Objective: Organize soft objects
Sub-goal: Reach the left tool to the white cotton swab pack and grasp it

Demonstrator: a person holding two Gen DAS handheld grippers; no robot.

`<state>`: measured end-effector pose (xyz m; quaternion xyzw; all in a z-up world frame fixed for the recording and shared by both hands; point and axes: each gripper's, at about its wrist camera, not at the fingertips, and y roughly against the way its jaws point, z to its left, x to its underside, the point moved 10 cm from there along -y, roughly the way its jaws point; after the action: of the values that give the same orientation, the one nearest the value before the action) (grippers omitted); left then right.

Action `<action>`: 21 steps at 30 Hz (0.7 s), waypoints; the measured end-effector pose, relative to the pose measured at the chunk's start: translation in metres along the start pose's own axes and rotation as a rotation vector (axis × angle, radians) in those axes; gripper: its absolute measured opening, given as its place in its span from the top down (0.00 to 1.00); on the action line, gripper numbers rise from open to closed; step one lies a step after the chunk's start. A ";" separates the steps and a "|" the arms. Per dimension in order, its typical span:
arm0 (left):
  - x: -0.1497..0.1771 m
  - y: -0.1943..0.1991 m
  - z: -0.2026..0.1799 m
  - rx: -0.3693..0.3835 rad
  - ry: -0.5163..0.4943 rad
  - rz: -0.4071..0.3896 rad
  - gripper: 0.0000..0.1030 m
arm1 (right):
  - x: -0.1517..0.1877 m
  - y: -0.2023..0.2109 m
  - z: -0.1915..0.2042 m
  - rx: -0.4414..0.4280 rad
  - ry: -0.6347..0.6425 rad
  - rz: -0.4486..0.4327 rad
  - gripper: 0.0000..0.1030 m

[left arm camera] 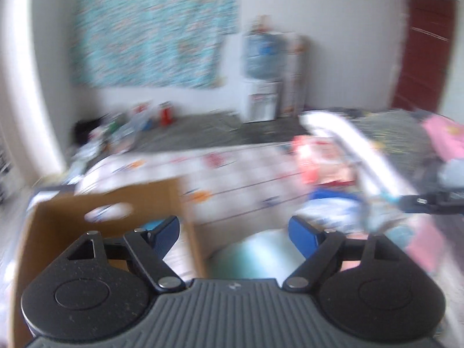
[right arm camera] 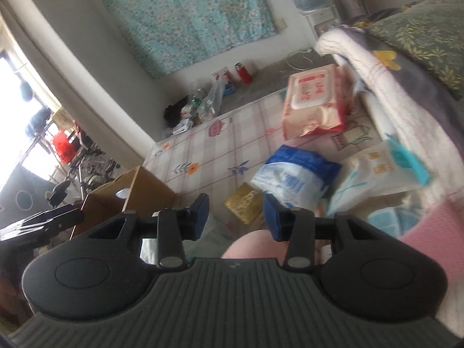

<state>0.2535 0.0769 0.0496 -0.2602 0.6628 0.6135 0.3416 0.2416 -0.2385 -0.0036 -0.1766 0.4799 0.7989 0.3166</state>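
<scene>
Several soft packs lie on a checked bed sheet (right arm camera: 203, 142): a pink wipes pack (right arm camera: 313, 101), a blue and white pack (right arm camera: 293, 174), a white and teal pack (right arm camera: 377, 171) and a small gold packet (right arm camera: 245, 206). My right gripper (right arm camera: 236, 216) hovers just before the gold packet, open, with nothing between its blue pads. An open cardboard box (right arm camera: 124, 203) stands at the sheet's left edge. In the blurred left wrist view, my left gripper (left arm camera: 233, 232) is wide open and empty beside the box (left arm camera: 101, 232), with the pink pack (left arm camera: 307, 156) and blue pack (left arm camera: 327, 200) to the right.
Folded blankets (right arm camera: 377, 66) and a leafy pillow (right arm camera: 420, 29) are piled on the right. On the grey floor beyond the sheet are a red flask (right arm camera: 243, 72) and a heap of bags and bottles (right arm camera: 200, 104). A water dispenser (left arm camera: 264, 87) stands against the back wall.
</scene>
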 end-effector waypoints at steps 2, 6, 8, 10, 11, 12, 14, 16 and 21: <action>-0.012 -0.015 -0.038 0.068 -0.054 -0.011 0.19 | -0.007 0.005 -0.029 0.031 -0.068 0.011 0.60; -0.026 -0.065 -0.108 0.168 -0.172 0.008 0.19 | -0.009 0.003 -0.087 0.089 -0.227 0.058 0.60; -0.027 -0.094 -0.140 0.203 -0.244 0.041 0.19 | -0.008 -0.003 -0.108 0.111 -0.288 0.073 0.60; -0.024 -0.122 -0.164 0.209 -0.310 0.072 0.26 | -0.007 -0.010 -0.129 0.131 -0.355 0.092 0.60; -0.022 -0.133 -0.174 0.217 -0.341 0.088 0.28 | -0.007 -0.014 -0.137 0.133 -0.384 0.101 0.60; -0.020 -0.145 -0.184 0.229 -0.371 0.108 0.34 | -0.006 -0.020 -0.145 0.138 -0.417 0.113 0.60; -0.014 -0.165 -0.196 0.241 -0.410 0.142 0.44 | -0.004 -0.031 -0.160 0.158 -0.465 0.129 0.60; -0.010 -0.180 -0.206 0.257 -0.436 0.169 0.57 | -0.003 -0.045 -0.173 0.171 -0.506 0.143 0.60; -0.005 -0.202 -0.221 0.327 -0.473 0.189 0.70 | -0.010 -0.070 -0.193 0.162 -0.587 0.112 0.60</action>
<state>0.3814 -0.1652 -0.0716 0.0111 0.6762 0.5714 0.4650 0.2924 -0.3874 -0.1357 0.1143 0.4390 0.7910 0.4104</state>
